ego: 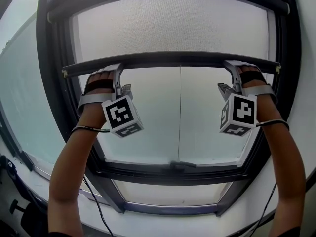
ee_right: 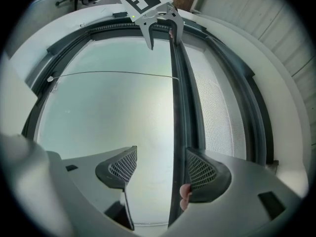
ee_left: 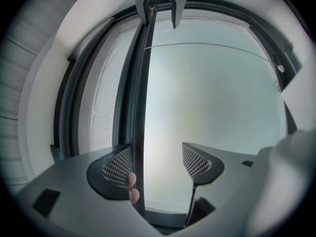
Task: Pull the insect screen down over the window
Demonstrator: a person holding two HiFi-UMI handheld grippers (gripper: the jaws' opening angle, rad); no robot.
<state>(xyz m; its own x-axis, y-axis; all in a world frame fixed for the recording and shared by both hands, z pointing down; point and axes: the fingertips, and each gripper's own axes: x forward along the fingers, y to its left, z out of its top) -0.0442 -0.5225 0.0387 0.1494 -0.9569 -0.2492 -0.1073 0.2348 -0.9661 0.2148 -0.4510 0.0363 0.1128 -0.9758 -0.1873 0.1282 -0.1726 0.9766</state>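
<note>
The pull bar (ego: 173, 59) of the insect screen (ego: 173, 23) runs left to right, high on the window (ego: 148, 127). The left gripper (ee_left: 158, 164) and right gripper (ee_right: 160, 169) sit at its two ends, equally near. Each has its jaws apart, unclamped, with the bar against one jaw, so the pull should go straight down.

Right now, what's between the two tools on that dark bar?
Just bare screen bar between left tool and right tool, a thin cord hanging mid-bar; head view.

we see 1 white ledge (ego: 163, 223) at bottom | 1 dark object (ego: 16, 205) lower left, we cannot identify | 1 grey panelled wall (ee_left: 17, 83) at left
</note>
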